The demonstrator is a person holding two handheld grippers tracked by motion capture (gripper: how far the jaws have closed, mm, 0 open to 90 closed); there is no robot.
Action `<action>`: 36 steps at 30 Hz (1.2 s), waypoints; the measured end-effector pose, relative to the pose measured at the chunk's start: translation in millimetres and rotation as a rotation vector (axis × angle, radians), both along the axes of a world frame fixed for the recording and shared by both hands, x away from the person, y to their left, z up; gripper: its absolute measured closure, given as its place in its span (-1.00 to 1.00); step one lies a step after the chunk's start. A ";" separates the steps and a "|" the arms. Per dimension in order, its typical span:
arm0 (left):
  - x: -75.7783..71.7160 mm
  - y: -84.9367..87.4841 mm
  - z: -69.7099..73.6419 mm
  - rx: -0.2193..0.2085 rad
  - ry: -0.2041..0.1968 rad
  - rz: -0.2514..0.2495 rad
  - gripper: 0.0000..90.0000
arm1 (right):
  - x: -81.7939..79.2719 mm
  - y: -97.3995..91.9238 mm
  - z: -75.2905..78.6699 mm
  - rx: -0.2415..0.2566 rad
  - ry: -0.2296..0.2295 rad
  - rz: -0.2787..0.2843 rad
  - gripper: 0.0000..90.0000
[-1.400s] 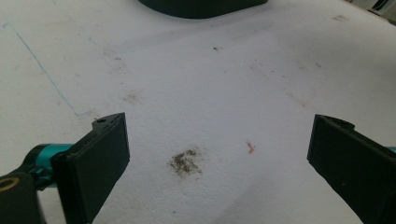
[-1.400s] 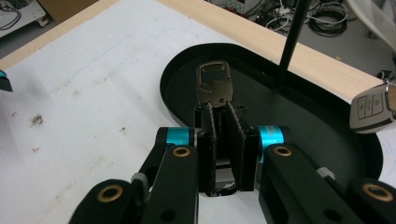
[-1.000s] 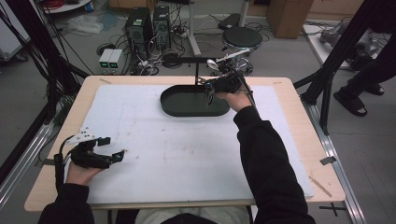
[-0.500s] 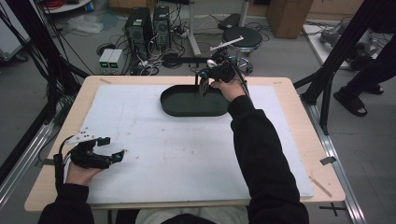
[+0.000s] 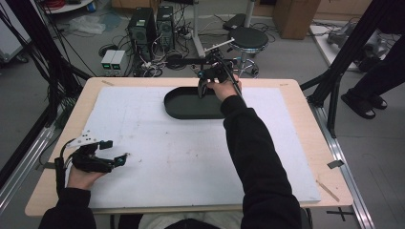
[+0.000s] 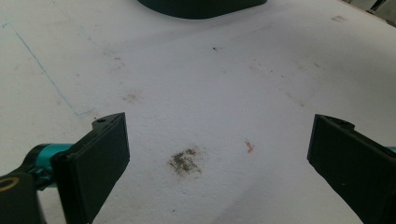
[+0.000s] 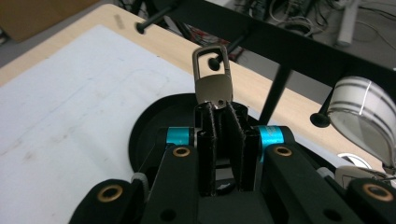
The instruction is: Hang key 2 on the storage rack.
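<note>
The right claw (image 7: 219, 109) is squeezing a small metal clip (image 7: 212, 77) between its two black jaws, and the jaws are pressed close together on the flat bottom part of the clip. The clip is sticking straight out past the claw tips, with its open loop at the far end. It looks hard, light and shiny, so it is likely slippery and could twist or slide out if the squeeze gets weak. The flat part is probably the best place to hold it, because the loop is thin and round. The dark tray (image 5: 184, 106) is lying right under and just behind this claw, near the far edge of the table (image 5: 305, 125). The tray has a low wall all around, so the clip needs to go over that wall, not bump into it. Past the claw, a black bar (image 7: 299, 49) is crossing close by, so there is little room that way. There is lots of open white mat (image 5: 167, 157) on the near side. The left claw (image 5: 112, 153) is resting far away on the mat, with its jaws wide apart and nothing between them.
</note>
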State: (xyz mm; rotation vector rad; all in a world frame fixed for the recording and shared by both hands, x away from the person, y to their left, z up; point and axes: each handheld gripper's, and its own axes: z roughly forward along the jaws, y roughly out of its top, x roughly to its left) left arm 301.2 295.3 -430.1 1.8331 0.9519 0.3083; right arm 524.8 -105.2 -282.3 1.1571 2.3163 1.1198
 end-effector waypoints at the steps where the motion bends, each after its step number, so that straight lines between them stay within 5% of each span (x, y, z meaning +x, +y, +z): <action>1: 0.0 0.1 0.0 -0.002 0.000 0.000 -0.86 | 0.8 1.3 -1.1 0.001 0.001 -0.012 0.84; 12: -0.5 0.3 0.2 0.004 0.000 -0.003 -0.86 | 7.7 9.4 -10.8 -0.013 -0.010 -0.055 0.84; 28: -0.3 1.0 -0.6 -0.001 0.002 -0.003 -0.86 | 19.4 22.7 -30.3 -0.017 -0.083 -0.104 0.79; 31: -0.2 1.1 -0.8 -0.004 0.002 0.000 -0.87 | 17.4 22.7 -31.5 -0.006 -0.053 -0.064 0.60; 36: -0.4 0.4 -0.8 0.001 -0.001 -0.006 -0.86 | 8.9 26.6 -31.4 -0.074 -0.041 -0.013 0.13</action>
